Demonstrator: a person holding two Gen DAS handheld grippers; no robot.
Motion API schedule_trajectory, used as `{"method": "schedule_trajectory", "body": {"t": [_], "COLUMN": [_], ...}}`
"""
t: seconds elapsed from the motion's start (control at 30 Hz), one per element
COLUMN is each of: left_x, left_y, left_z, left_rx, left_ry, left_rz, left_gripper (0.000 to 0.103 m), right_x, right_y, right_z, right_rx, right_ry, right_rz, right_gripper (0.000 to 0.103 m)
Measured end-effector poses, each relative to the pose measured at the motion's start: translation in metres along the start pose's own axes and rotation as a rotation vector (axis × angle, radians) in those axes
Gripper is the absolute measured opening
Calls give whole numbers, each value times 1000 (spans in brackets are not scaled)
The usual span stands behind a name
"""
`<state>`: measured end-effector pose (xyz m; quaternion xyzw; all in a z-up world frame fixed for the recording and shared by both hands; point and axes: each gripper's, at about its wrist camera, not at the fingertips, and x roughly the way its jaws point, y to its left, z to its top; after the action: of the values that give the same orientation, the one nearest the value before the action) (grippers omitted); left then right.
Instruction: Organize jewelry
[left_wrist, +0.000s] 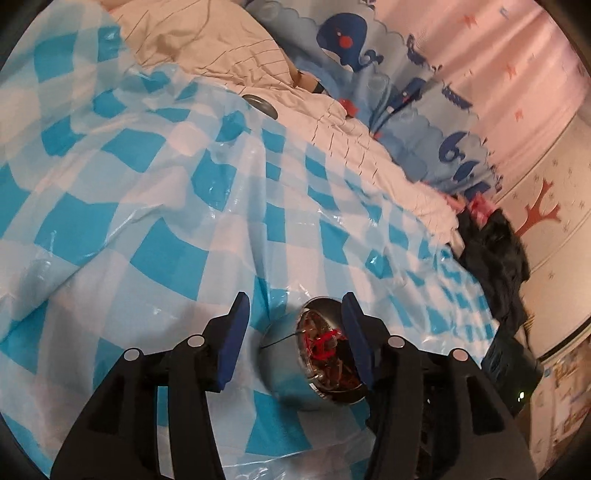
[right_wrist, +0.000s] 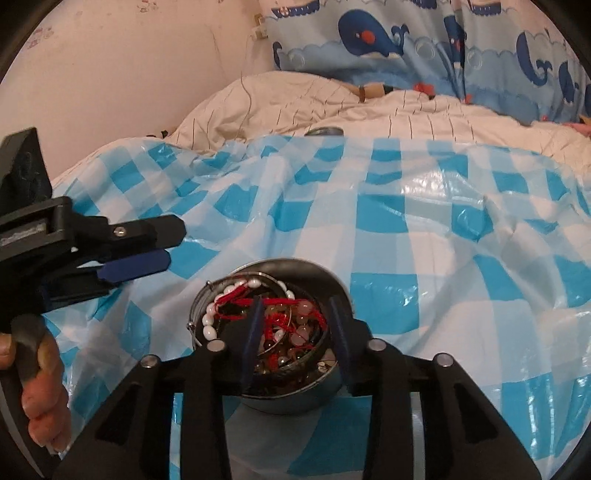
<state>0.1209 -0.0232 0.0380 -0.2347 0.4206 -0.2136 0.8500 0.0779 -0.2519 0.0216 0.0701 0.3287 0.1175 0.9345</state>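
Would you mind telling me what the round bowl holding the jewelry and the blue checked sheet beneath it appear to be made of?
The bowl looks like polished metal, probably steel: its grey wall reflects its surroundings. The checked sheet seems to be thin glossy plastic film, judging by its bright glare patches, sharp crinkles and slight translucency.

A home bedroom, likely a child's. A rumpled striped duvet fills the upper middle of the frame, whale-print fabric hangs at upper right, pink decorated walls rise behind, and a blue-checked plastic sheet covers the bed below.
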Motion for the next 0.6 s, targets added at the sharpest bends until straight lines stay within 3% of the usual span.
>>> {"method": "schedule_trajectory", "body": {"t": [0.17,0.27,0.37,0.43,0.6], "left_x": [12,26,26,16,-1], "left_y": [-9,-12,-15,-11,3], "left_z": [-6,-13,-13,-10,-4], "left_rx": [-1,-20,-19,-39,-88], "left_ry": [29,74,61,2,-45], "left_rz": [-74,-112,-104,-67,-49], "left_gripper": [49,50,50,50,54], "right_x": [-21,-22,-14,-11,-3], "right_y": [2,7,15,20,33], "right_z": [7,8,4,2,-3], "right_rx": [-28,-61,-90,-93,-126], "right_ry": [-79,-59,-24,-24,-12], "right_rz": [-34,-22,26,78,106], "right_gripper": [39,39,39,39,42]}}
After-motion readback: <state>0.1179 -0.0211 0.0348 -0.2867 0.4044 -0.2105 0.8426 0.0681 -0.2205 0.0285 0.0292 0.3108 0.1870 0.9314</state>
